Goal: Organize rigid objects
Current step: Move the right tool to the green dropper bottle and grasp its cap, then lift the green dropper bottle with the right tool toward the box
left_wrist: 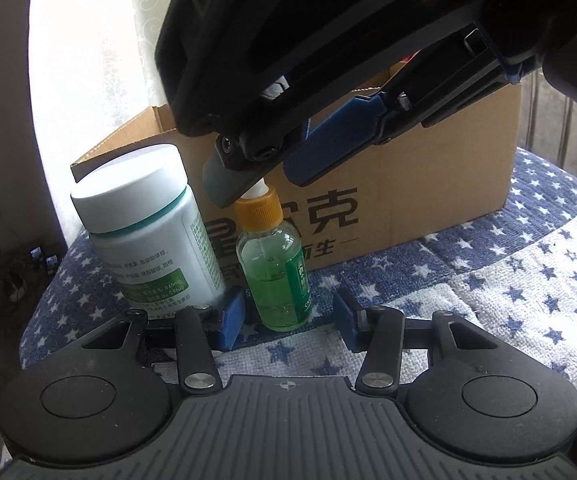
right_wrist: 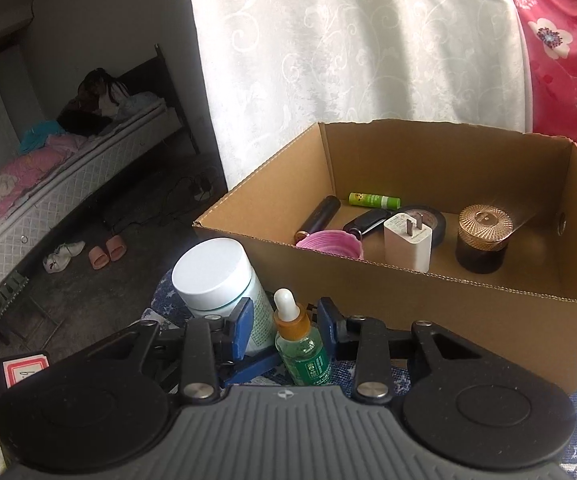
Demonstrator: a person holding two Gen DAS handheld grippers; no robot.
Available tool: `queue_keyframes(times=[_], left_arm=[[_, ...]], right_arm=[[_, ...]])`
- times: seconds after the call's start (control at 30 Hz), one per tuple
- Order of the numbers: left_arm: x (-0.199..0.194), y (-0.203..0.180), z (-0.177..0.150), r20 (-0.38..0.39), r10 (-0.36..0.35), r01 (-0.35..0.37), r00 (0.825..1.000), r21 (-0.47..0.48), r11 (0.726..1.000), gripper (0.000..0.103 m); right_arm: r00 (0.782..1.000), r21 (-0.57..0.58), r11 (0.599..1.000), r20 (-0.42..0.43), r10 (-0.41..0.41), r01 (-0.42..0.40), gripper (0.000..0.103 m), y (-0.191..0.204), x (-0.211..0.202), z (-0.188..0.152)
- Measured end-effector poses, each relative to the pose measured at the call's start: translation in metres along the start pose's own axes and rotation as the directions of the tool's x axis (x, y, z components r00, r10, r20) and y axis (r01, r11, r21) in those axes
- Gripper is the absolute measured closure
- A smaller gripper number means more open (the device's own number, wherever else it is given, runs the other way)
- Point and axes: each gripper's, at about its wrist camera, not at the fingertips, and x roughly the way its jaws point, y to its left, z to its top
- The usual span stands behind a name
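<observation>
We have our left gripper (left_wrist: 288,320) low on the star-patterned blue and white cloth (left_wrist: 488,280), its blue pads standing apart on either side of the base of the small clear dropper bottle of green liquid with an orange collar (left_wrist: 274,256); neither pad visibly presses the glass. Our right gripper (right_wrist: 286,326) comes in from above, its pads flanking the same bottle near the collar, with gaps showing on both sides, so it too is parted and holds nothing. Just left of the dropper bottle, nearly touching it, stands the white plastic pill bottle with a green label (left_wrist: 148,232). Behind both sits the open brown cardboard box (right_wrist: 488,312), already holding a white plug adapter (right_wrist: 408,242), a dark jar with a gold ribbed lid (right_wrist: 482,240), a pink ridged cup (right_wrist: 330,242) and a green tube (right_wrist: 374,200). We judge the step in hand to be grasping the dropper bottle. Next, one gripper should close squarely on it without knocking the pill bottle, then lift it over the near wall into the box.
</observation>
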Motion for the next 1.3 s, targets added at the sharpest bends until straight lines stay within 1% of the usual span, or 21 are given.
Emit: queue_keyframes(times=[0.07,0.13,0.17,0.33,0.4,0.5,0.6,0.93,1.13,1.3], left_arm=[[0.002,0.001,0.001,-0.005,-0.001,0.001,1.000,-0.006,1.000,0.057],[0.003,0.002,0.001,-0.004,0.001,-0.001,1.000,-0.010,1.000,0.058],[0.003,0.002,0.002,-0.003,0.005,-0.005,1.000,-0.010,1.000,0.058],[0.002,0.001,0.002,0.004,0.030,-0.030,1.000,-0.008,1.000,0.064],[0.001,0.001,0.002,0.005,0.042,-0.042,0.999,-0.007,0.999,0.069],[-0.002,0.003,0.004,-0.002,0.036,-0.036,0.999,-0.011,0.999,0.070],[-0.006,0.003,0.005,-0.004,0.036,-0.036,0.999,-0.011,0.999,0.070],[-0.031,-0.001,0.004,-0.002,-0.011,0.011,1.000,-0.005,1.000,0.070],[-0.036,-0.003,-0.002,-0.002,-0.020,0.020,1.000,0.029,0.999,0.070],[-0.036,-0.001,0.000,-0.009,-0.030,0.031,1.000,0.032,0.999,0.069]], right_arm=[[1.000,-0.005,1.000,-0.007,-0.001,0.001,0.067,0.000,0.003,0.001],[1.000,-0.011,1.000,-0.015,0.001,-0.002,0.073,0.000,0.006,0.002],[1.000,-0.014,1.000,-0.019,0.001,-0.001,0.073,0.000,0.008,0.002],[1.000,-0.026,1.000,-0.026,-0.007,0.007,0.082,-0.002,0.010,0.001],[1.000,-0.024,1.000,-0.026,-0.007,0.006,0.082,-0.003,0.010,0.001],[1.000,-0.028,1.000,-0.024,-0.009,0.009,0.082,-0.004,0.008,0.001],[1.000,-0.027,1.000,-0.022,-0.014,0.013,0.082,-0.004,0.005,-0.001],[0.999,-0.004,1.000,-0.021,-0.030,0.030,0.082,-0.002,-0.015,-0.006],[0.999,0.024,0.999,-0.028,-0.029,0.030,0.082,-0.006,-0.017,-0.014],[0.999,0.040,0.999,-0.029,-0.026,0.027,0.082,-0.008,-0.017,-0.013]])
